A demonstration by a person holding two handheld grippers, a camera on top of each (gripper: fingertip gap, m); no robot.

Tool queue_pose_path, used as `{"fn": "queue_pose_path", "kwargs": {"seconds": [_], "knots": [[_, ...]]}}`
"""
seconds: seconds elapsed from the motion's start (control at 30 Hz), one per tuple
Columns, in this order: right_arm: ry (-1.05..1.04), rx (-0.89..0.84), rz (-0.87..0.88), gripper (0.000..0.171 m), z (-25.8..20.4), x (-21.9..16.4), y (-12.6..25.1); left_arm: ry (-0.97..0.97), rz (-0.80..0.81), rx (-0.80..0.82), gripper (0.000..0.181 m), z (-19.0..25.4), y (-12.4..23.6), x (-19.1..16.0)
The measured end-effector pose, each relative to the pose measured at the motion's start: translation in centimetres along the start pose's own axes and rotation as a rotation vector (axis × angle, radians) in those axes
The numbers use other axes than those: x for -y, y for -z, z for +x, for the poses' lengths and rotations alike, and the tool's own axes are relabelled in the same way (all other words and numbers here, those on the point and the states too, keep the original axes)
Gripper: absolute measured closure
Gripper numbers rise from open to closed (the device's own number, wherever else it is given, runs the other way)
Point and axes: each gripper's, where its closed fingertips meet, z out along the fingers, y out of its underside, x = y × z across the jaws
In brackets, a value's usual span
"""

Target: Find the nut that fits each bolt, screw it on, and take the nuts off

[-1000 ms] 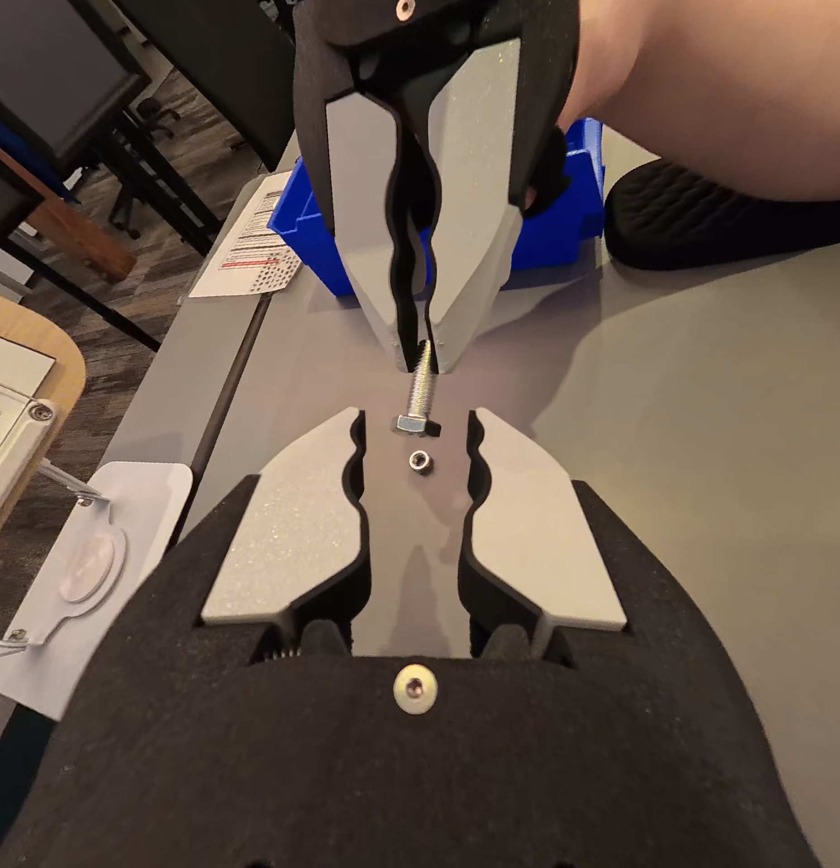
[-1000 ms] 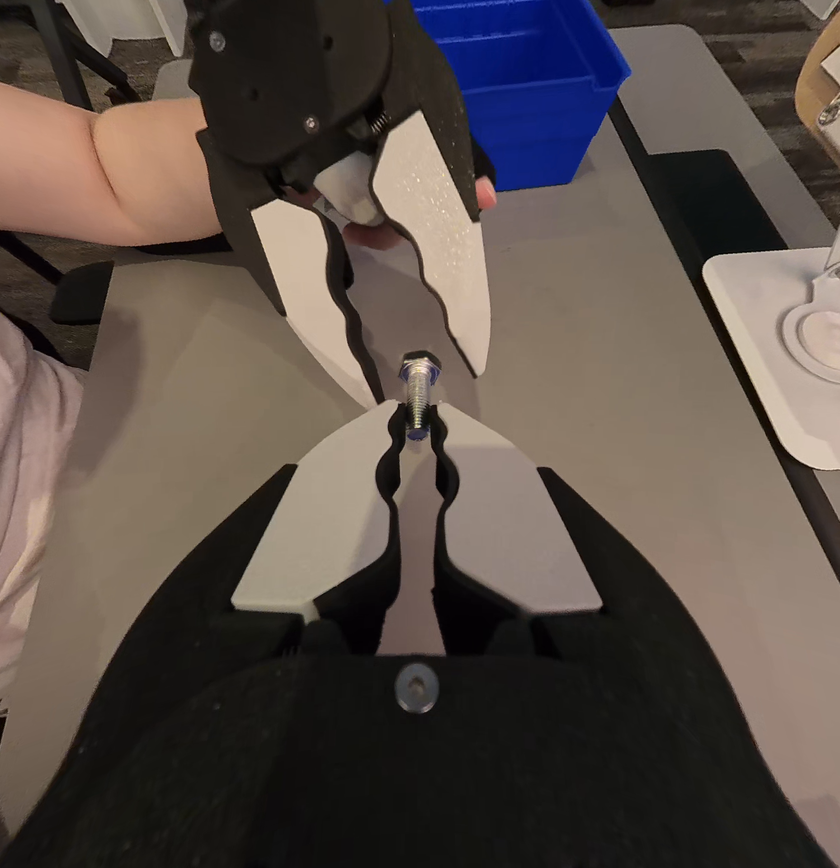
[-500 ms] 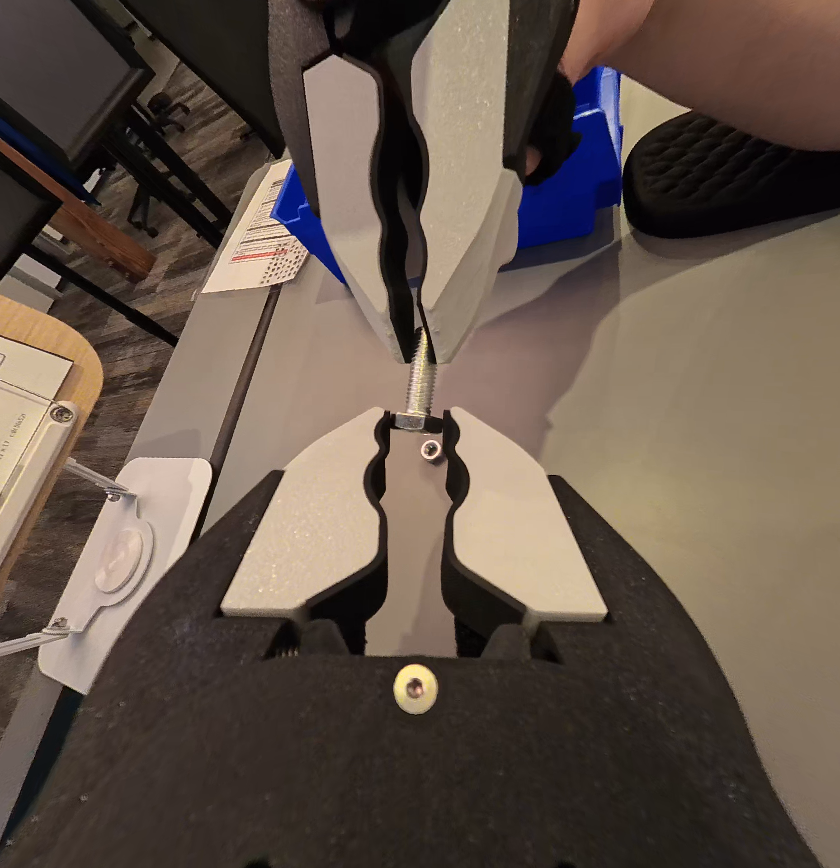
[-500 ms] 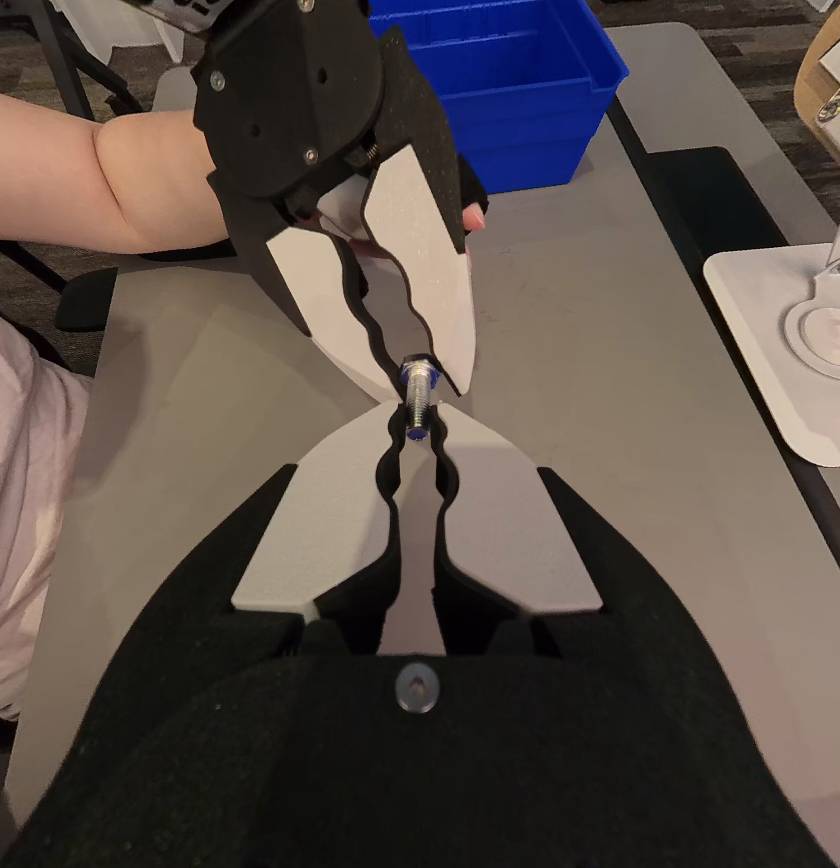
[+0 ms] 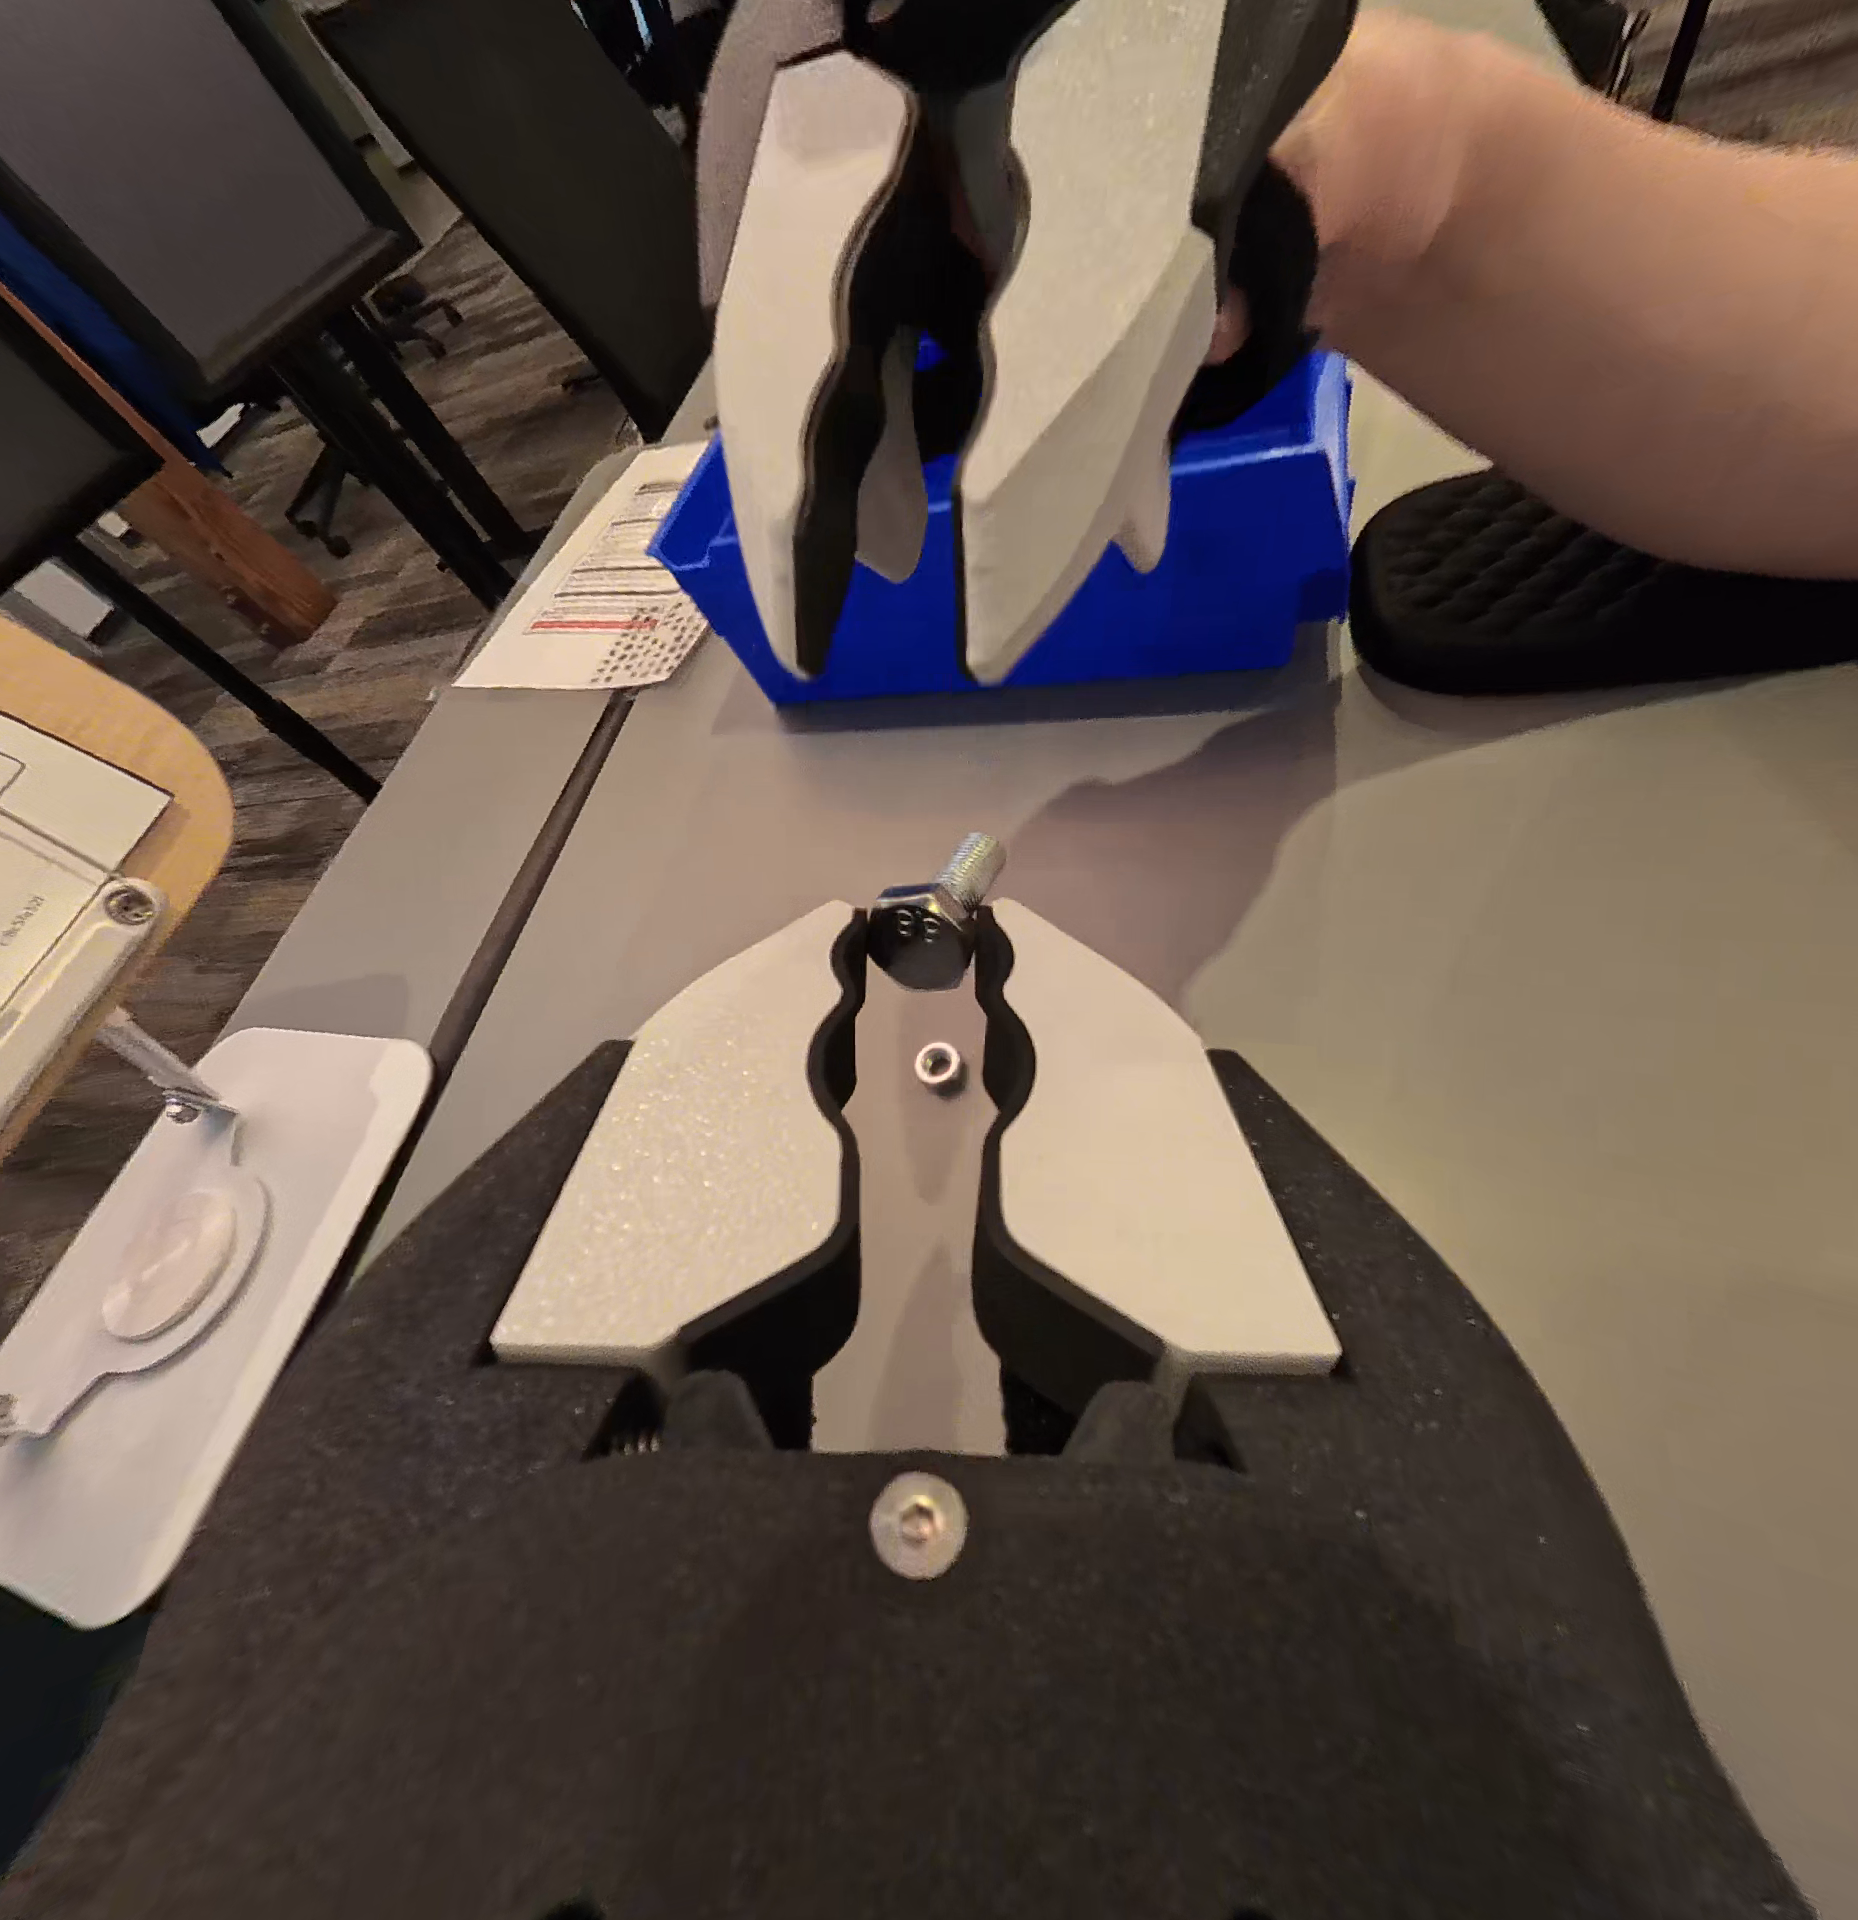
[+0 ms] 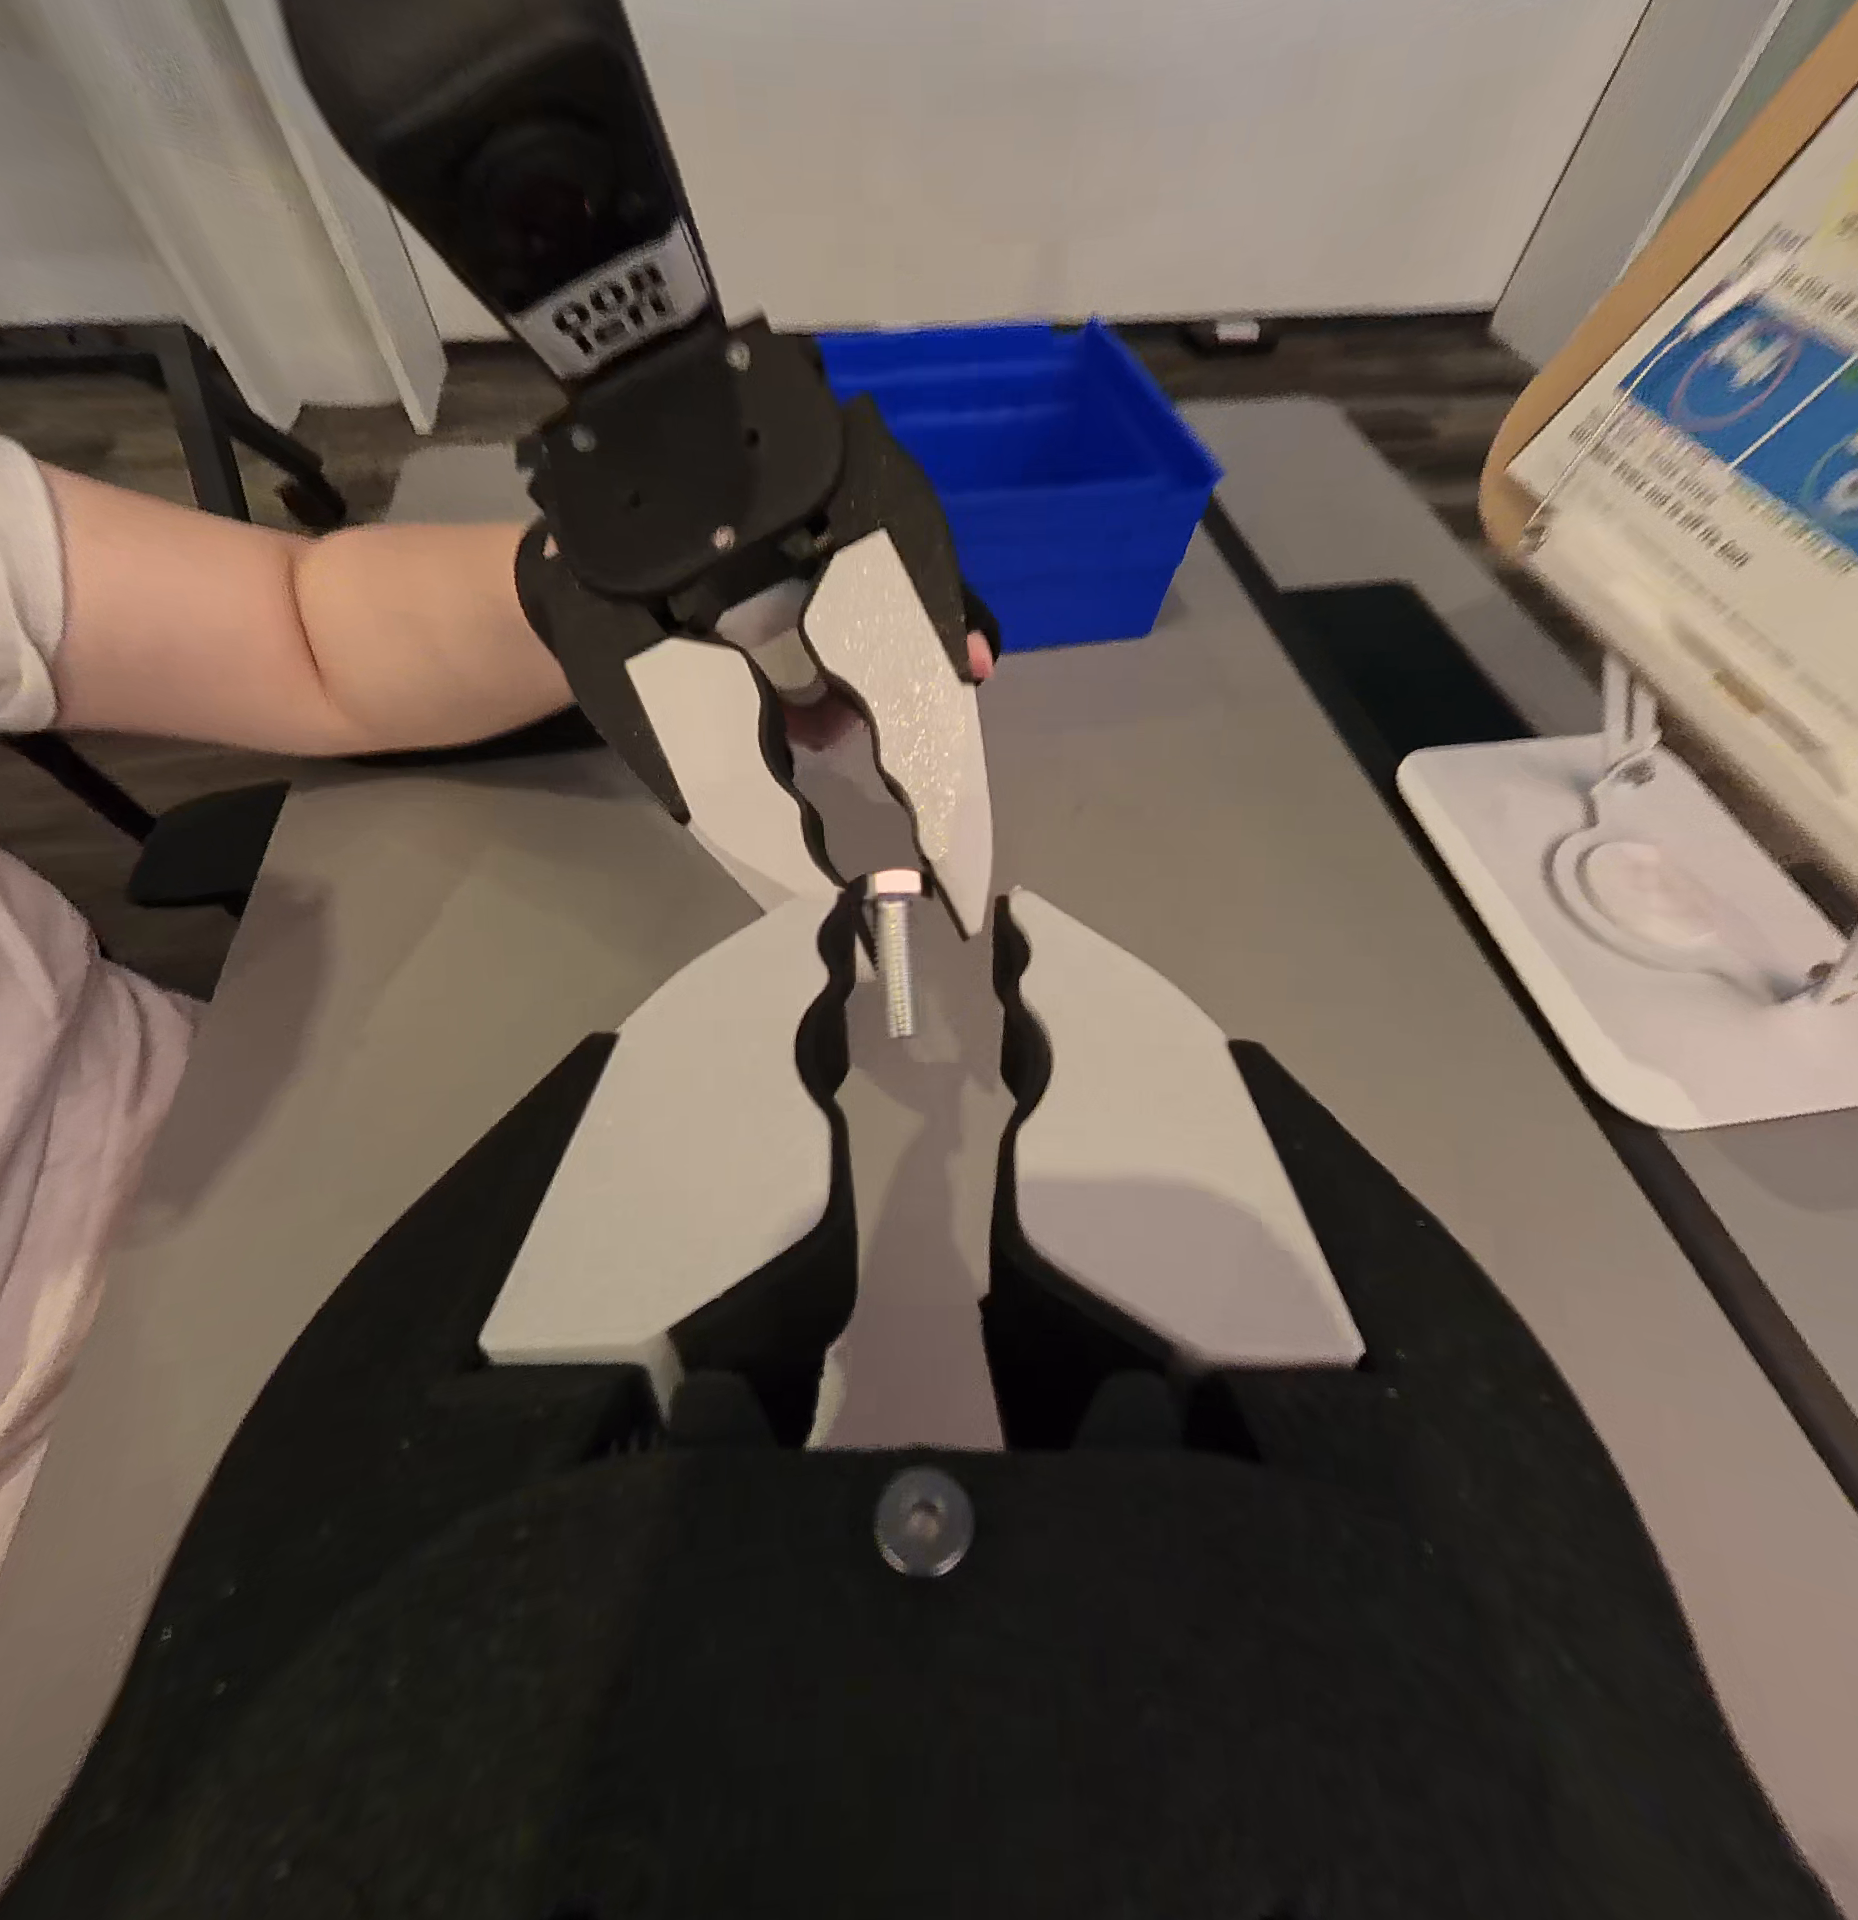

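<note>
Left hand-held gripper [image 5: 921,920]: clenched on the hex head of the bolt [image 5: 930,930], thread pointing away toward the far side of the desk [image 5: 1527,987]; a moment ago only approaching that head with jaws apart, now carrying the bolt alone. Right hand-held gripper [image 6: 930,914]: released, jaws apart, thread of the bolt [image 6: 897,961] lying loose in the gap with no contact visible; a moment ago clamped on that thread, now lifted clear and raised above the blue bin [image 5: 1216,582] in the left wrist view. Handover right to left: complete. Nut [image 5: 937,1064]: small, lying flat on the desk just near of the bolt head, between the left fingers, untouched. Meaning for task, as a judgement: bolt now gripped by the head with thread free, right side at liberty to fetch the nut and start it on the thread; no nut yet fitted, task at an early stage. Risk: nut small and flat, likely awkward to pinch. Far left: white stand base [image 5: 177,1247], printed sheet [image 5: 592,613].
</note>
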Motion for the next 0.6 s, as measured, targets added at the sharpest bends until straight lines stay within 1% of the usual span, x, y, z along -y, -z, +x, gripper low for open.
{"fn": "queue_pose_path", "kwargs": {"seconds": [0.07, 0.17, 0.23, 0.3, 0.37, 0.43, 0.5, 0.6], "knots": [[-0.011, 0.014, 0.033, 0.148, 0.1, 0.2, 0.4, 0.022, 0.032, 0.009, 0.162, -0.4, 0.3, 0.4], [-0.032, 0.057, 0.034, 0.146, 0.0, -0.4, -0.2, 0.069, 0.107, 0.017, 0.162, -1.0, 1.1, 1.5], [-0.071, 0.114, 0.093, 0.145, -0.5, 0.0, -0.9, 0.112, 0.203, 0.017, 0.163, -1.4, 2.1, 2.9], [-0.148, 0.194, 0.191, 0.145, -1.1, 1.0, -1.3, 0.131, 0.264, 0.031, 0.163, -1.9, 3.0, 3.9], [-0.225, 0.249, 0.301, 0.147, -1.2, 2.1, -1.1, 0.117, 0.279, 0.047, 0.162, -2.1, 3.5, 4.2], [-0.282, 0.288, 0.365, 0.151, -1.1, 2.6, -1.0, 0.105, 0.283, 0.064, 0.163, -2.3, 3.7, 4.3], [-0.303, 0.303, 0.381, 0.155, -1.1, 2.6, -1.1, 0.094, 0.283, 0.068, 0.162, -2.2, 3.8, 4.5], [-0.315, 0.309, 0.392, 0.155, -1.1, 2.6, -1.3, 0.077, 0.281, 0.079, 0.163, -2.1, 3.7, 4.5]]}}
